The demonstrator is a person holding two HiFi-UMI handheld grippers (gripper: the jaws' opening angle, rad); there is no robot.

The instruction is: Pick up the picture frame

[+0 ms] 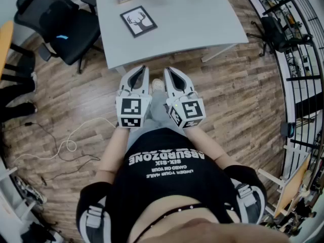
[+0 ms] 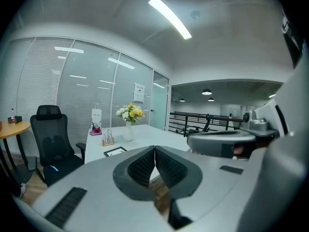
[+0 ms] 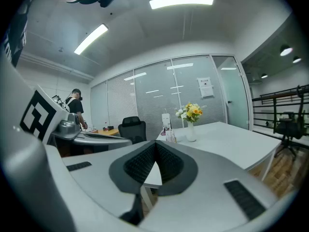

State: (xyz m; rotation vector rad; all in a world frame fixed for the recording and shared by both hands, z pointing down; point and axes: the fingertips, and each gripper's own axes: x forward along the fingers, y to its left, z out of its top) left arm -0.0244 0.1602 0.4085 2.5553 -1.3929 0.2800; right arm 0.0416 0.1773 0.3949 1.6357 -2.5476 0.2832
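Observation:
The picture frame (image 1: 138, 21), black-edged with a deer-head print, lies flat on the white table (image 1: 202, 19) near its front left corner. It also shows small in the left gripper view, picture frame (image 2: 115, 152), past the jaws. My left gripper (image 1: 143, 69) and right gripper (image 1: 168, 70) are held side by side over the wooden floor, just short of the table's near edge and well apart from the frame. Both are shut with nothing between the pads. In the gripper views the left gripper (image 2: 154, 149) and right gripper (image 3: 155, 144) point roughly level toward the table.
A vase of flowers (image 2: 129, 122) and a small stand (image 2: 107, 140) sit at the table's far end. A black office chair (image 1: 66, 24) stands left of the table, another chair (image 1: 276, 34) to the right by a railing (image 1: 298, 59). A cable (image 1: 66, 146) lies on the floor. A person (image 3: 76, 108) stands far off.

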